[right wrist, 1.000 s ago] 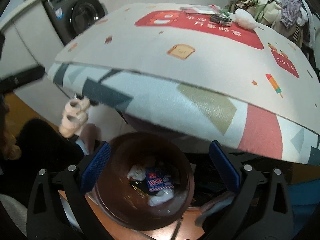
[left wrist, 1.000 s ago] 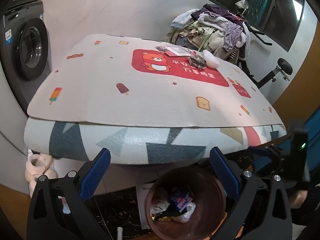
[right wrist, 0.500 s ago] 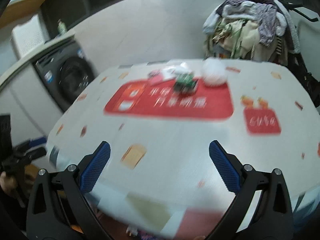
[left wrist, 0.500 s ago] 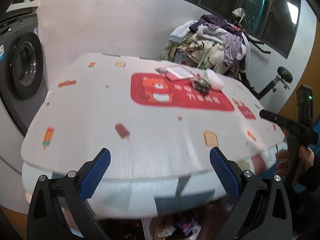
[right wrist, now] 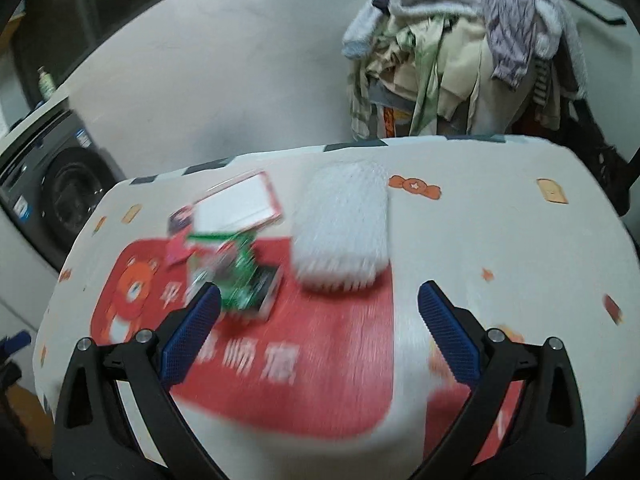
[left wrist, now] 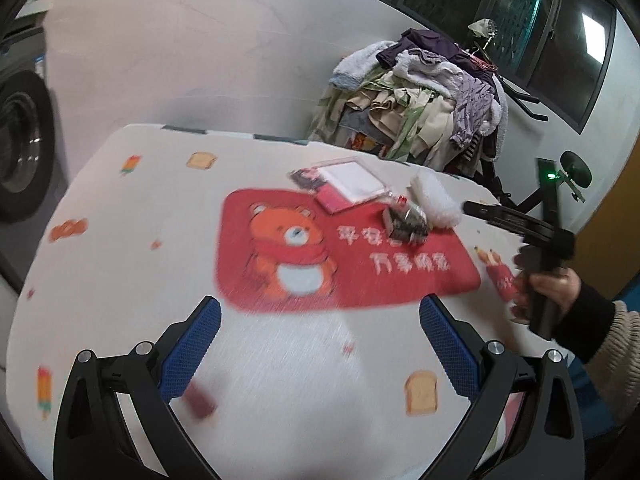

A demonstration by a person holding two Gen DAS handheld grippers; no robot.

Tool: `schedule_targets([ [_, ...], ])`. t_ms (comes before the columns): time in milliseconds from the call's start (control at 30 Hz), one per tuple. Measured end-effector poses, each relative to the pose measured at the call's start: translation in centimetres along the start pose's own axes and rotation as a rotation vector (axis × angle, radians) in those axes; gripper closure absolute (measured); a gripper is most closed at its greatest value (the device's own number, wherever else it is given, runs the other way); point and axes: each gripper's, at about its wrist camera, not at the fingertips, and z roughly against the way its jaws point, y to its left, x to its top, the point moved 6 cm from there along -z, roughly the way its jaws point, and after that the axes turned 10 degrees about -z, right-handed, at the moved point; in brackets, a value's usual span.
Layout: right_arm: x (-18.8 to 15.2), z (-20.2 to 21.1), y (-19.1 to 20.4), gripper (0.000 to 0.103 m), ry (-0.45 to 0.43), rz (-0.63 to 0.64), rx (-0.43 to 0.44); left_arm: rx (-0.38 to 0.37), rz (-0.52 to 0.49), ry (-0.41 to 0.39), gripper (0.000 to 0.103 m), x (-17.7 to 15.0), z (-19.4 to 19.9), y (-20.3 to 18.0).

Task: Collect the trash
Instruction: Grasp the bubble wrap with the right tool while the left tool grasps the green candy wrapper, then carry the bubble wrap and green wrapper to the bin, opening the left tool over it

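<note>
Left wrist view: left gripper [left wrist: 318, 320] has its jaws spread wide, nothing between the blue pads [left wrist: 192, 350], hanging over the near part of the table mat [left wrist: 120, 280]. Frame is motion-blurred. Trash sits together at the far side of the mat, on and around the top edge of the red bear panel [left wrist: 328, 256]: a flat white card with pink border [left wrist: 352, 182], a small dark crumpled wrapper [left wrist: 406, 224] just right of it, and a white foam sleeve [left wrist: 436, 200] touching or just beside the wrapper, can't tell which. Right gripper [left wrist: 516, 222] enters from the right edge, held by a hand [left wrist: 554, 286] in a dark sleeve; its tip is near the foam sleeve. Clothes pile [left wrist: 424, 96] behind the table, washing machine [left wrist: 20, 152] at left.

Right wrist view: right gripper [right wrist: 318, 320] also spread wide, empty, over the red panel [right wrist: 300, 360]. White foam sleeve [right wrist: 344, 224] lies ahead between the finger lines, well short of the pads [right wrist: 448, 334]. Green-and-black wrapper [right wrist: 240, 276] sits just left of it, close to the left pad tip; contact unclear because of blur. White card [right wrist: 240, 204] behind the wrapper. Clothes pile [right wrist: 460, 48] at back, washing machine [right wrist: 64, 188] far left.
</note>
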Motion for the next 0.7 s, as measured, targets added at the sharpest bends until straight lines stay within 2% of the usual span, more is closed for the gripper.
schedule_targets([
  [167, 2.5, -4.6, -0.3, 0.006, 0.053, -0.023, -0.023, -0.017, -0.017, 0.024, 0.006, 3.6, -4.0, -1.4],
  [233, 2.8, -6.4, -0.6, 0.008, 0.092, -0.024, -0.036, -0.052, -0.001, 0.04, 0.006, 4.7, -5.7, -2.0],
  [267, 2.9, -7.0, -0.7, 0.026, 0.11, -0.021, -0.035, -0.078, 0.016, 0.049, 0.006, 5.2, -6.7, -2.2],
  [300, 2.8, -7.4, -0.8, 0.038, 0.132, -0.02, -0.026, -0.113, 0.046, 0.06, 0.006, 5.8, -7.8, -2.6],
  [333, 2.8, -7.4, -0.8, 0.042, 0.138, -0.027, -0.01, -0.138, 0.07, 0.068, 0.006, 6.2, -8.5, -2.7],
  [367, 2.9, -6.9, -0.9, 0.051, 0.122, -0.036, 0.009, -0.18, 0.115, 0.083, 0.01, 6.7, -9.7, -3.0],
  [400, 3.1, -6.1, -0.9, 0.056, 0.102, -0.037, 0.033, -0.213, 0.153, 0.099, 0.021, 7.0, -10.7, -3.2],
  [467, 3.2, -4.6, -1.2, 0.058, 0.066, -0.031, 0.051, -0.275, 0.219, 0.134, 0.032, 7.8, -12.8, -3.8],
  [567, 3.0, -1.8, -1.9, 0.06, 0.016, -0.035, 0.081, -0.324, 0.306, 0.155, 0.035, 8.8, -15.6, -4.7],
  [700, 2.5, 1.5, -2.7, 0.06, -0.04, -0.034, 0.095, -0.353, 0.404, 0.19, 0.044, 9.6, -19.0, -5.6],
])
